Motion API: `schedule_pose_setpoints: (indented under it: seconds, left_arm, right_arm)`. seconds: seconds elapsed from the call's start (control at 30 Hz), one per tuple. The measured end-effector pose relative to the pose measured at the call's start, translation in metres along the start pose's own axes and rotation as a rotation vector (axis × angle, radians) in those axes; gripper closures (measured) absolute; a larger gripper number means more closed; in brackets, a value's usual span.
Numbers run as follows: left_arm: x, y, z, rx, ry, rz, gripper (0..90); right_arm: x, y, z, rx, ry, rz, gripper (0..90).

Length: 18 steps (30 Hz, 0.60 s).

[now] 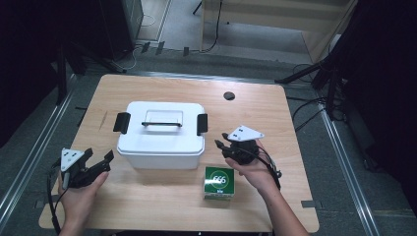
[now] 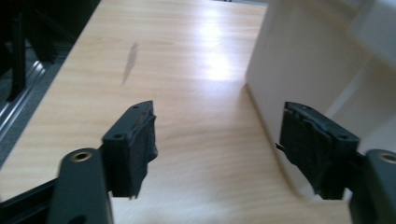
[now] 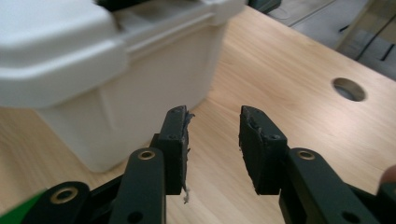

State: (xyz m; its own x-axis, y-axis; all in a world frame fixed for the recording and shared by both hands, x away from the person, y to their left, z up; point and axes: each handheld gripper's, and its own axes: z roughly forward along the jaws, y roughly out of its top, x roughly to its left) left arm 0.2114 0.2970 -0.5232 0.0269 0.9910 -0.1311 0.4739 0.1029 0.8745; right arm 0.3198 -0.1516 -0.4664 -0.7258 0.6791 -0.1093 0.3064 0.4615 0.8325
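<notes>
A light wooden bench [image 1: 275,123] with rounded corners stands on a grey floor [image 1: 344,162], a round cable hole [image 1: 229,96] near its far edge. Metal rails [image 1: 29,152] run along the floor on both sides. Black cables [image 1: 305,110] trail at the right; pale wooden furniture [image 1: 275,22] stands behind, dark stands [image 1: 314,73] flanking

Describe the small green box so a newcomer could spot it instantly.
Start at the wooden table and find the white lidded storage bin at its middle. Just in front of the bin's right corner, on the person's side, sits the green box, beside the right gripper. It is the one green item, a small cube with a white-ringed emblem on top.
</notes>
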Motion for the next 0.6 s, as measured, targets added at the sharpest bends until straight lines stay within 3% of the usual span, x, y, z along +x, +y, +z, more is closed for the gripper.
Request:
schedule_pose_setpoints:
  seconds: [0.07,0.2,0.3,0.33,0.4,0.47,0.5,0.6]
  left_arm:
    - [0.005,-0.005,-0.001,0.018,0.003,0.0,16.9]
    - [0.014,-0.015,0.001,0.051,0.009,0.039,14.6]
    - [0.018,-0.021,0.003,0.065,0.007,0.041,13.0]
    - [0.019,-0.021,0.003,0.064,0.003,0.034,11.4]
    - [0.019,-0.021,0.002,0.046,0.006,0.041,11.4]
    - [0.019,-0.022,0.004,0.056,0.014,0.042,11.4]
    - [0.019,-0.022,0.003,0.058,0.01,0.043,11.3]
    - [0.02,-0.023,0.002,0.055,0.009,0.03,10.9]
  right_arm:
    - [-0.011,-0.003,-0.009,0.004,-0.01,-0.003,58.5]
    - [-0.018,-0.003,-0.018,0.022,-0.02,0.0,49.2]
    - [-0.021,0.001,-0.025,0.049,-0.018,-0.037,39.3]
    - [-0.025,0.008,-0.03,0.062,0.011,-0.054,38.4]
    - [-0.027,0.012,-0.033,0.073,0.018,-0.06,38.2]
    - [-0.033,0.023,-0.038,0.088,0.057,-0.101,36.0]
    - [-0.036,0.033,-0.042,0.111,0.098,-0.131,36.2]
    - [-0.039,0.043,-0.045,0.14,0.139,-0.189,38.2]
